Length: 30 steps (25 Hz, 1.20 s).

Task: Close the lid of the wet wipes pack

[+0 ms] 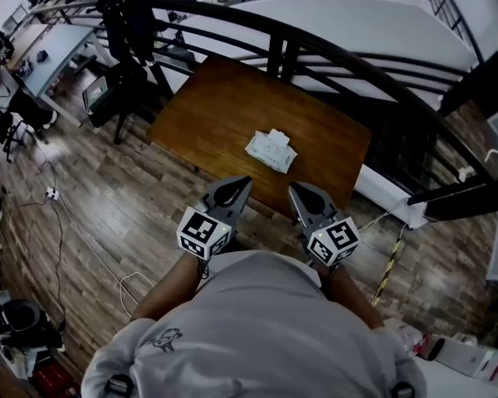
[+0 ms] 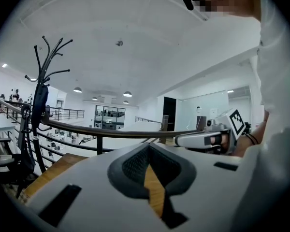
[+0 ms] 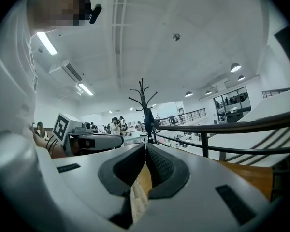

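The wet wipes pack (image 1: 271,150) lay flat near the middle of the brown wooden table (image 1: 207,106), well ahead of both grippers and touched by neither. It was white and looked like a soft film pouch: probably light, squashy and a little slippery, likely to slide across the smooth wood or buckle under a push. Its top looked rumpled, with a paler raised piece that might have been the open flap or a wipe pulled up. At this size I could not tell which, nor see any wipes inside. A sensible approach would be to steady the pouch at one end with one gripper and press the flap flat with the other, low and gently, rather than pinch the pouch body. It was the only container on the table, and nothing else lay near it. The left gripper (image 1: 232,191) and the right gripper (image 1: 305,197) were held side by side close to the person's chest, over the near table edge, both pointing toward the pack. In each gripper view the jaws met at their tips with nothing between them, only wood showing through the gap behind, so both claws were closed and empty. A dark curved railing (image 1: 332,52) ran behind the table, and a coat stand (image 2: 38,105) stood off to the left.
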Each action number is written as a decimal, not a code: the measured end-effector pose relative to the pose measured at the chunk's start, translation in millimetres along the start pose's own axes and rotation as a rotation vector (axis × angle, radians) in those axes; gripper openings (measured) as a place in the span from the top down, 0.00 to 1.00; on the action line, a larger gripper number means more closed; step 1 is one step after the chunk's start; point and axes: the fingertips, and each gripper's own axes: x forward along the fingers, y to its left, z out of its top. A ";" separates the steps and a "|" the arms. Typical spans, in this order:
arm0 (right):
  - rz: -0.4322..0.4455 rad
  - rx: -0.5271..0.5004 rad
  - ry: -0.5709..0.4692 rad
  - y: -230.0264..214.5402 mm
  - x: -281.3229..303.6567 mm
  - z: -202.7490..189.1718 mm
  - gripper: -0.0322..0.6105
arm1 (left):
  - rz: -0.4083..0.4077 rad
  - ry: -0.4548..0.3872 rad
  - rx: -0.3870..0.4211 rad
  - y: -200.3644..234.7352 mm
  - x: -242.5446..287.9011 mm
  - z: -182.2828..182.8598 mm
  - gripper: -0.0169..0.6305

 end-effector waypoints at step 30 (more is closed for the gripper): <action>-0.172 0.055 -0.021 -38.8 113.0 7.1 0.89 | -0.182 0.055 0.010 121.7 37.2 0.9 0.95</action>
